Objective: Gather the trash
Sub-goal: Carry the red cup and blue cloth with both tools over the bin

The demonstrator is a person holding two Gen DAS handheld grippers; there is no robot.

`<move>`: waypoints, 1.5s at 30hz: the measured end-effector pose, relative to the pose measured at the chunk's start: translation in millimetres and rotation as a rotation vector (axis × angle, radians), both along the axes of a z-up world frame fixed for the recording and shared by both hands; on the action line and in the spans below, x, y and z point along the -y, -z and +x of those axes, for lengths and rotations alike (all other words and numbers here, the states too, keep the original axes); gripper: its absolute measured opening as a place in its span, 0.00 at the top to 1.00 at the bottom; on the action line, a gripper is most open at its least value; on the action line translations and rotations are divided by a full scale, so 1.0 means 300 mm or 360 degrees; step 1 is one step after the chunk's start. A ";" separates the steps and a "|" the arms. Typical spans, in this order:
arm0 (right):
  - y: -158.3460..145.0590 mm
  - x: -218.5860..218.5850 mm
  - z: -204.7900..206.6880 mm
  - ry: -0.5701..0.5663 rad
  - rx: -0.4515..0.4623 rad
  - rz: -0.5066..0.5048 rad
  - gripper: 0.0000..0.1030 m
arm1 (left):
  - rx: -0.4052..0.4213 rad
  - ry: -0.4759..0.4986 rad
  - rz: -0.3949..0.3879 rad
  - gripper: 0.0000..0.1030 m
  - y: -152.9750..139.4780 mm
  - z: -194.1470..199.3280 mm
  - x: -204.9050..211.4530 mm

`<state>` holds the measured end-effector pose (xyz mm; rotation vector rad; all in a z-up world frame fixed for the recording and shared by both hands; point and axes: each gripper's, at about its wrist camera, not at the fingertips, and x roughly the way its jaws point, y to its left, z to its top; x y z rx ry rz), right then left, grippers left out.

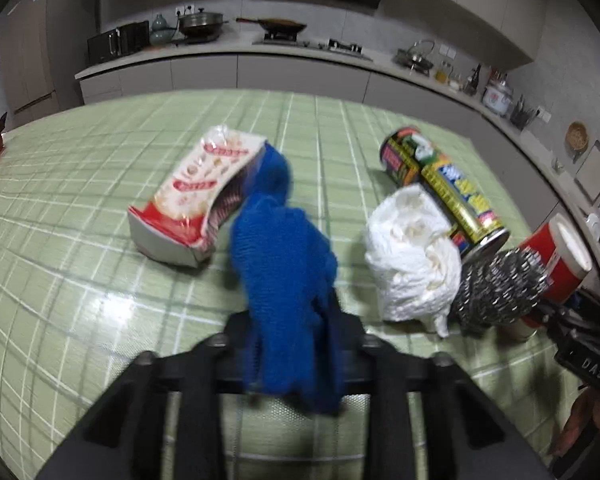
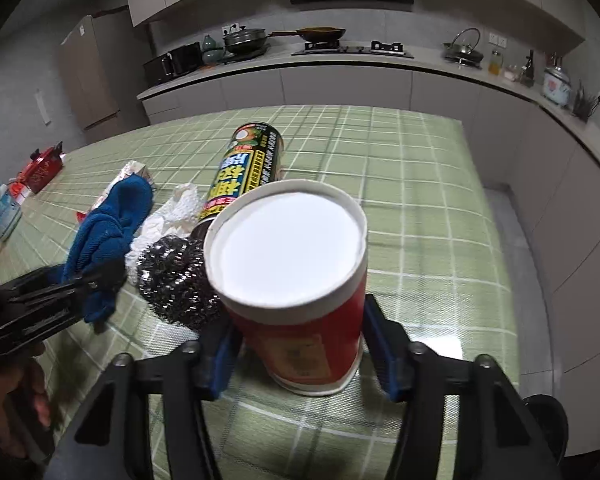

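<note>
My left gripper (image 1: 296,320) is shut on a blue cloth (image 1: 284,264), which hangs lifted over the green checked table (image 1: 80,200); the cloth also shows in the right wrist view (image 2: 108,224). My right gripper (image 2: 300,320) is shut on a red paper cup with a white lid (image 2: 292,256), upright; the cup also shows at the left view's right edge (image 1: 556,260). On the table lie a red-and-white carton (image 1: 192,200), crumpled white paper (image 1: 412,256), a steel wool scrubber (image 1: 496,288) and a yellow-black spray can (image 1: 448,188).
A kitchen counter (image 2: 340,64) with stove, pans and kettle runs behind the table. A red box (image 2: 44,168) and a small container (image 2: 6,208) sit at the table's far left. The table's right edge (image 2: 496,240) drops to the floor.
</note>
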<state>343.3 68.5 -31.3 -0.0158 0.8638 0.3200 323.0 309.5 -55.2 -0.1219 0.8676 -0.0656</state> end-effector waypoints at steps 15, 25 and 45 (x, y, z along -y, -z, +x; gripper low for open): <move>-0.092 0.060 -0.130 -0.0027 0.0097 0.0036 0.48 | 0.0115 -0.0031 0.0036 0.77 -0.076 -0.209 0.059; -0.144 0.199 -0.253 -0.0077 0.0139 0.0077 0.48 | 0.0131 -0.0019 0.0040 0.77 -0.111 -0.341 0.238; -0.185 0.794 -0.438 0.0107 0.0141 0.0057 0.48 | 0.0162 0.0238 0.0018 0.77 -0.162 -0.465 0.822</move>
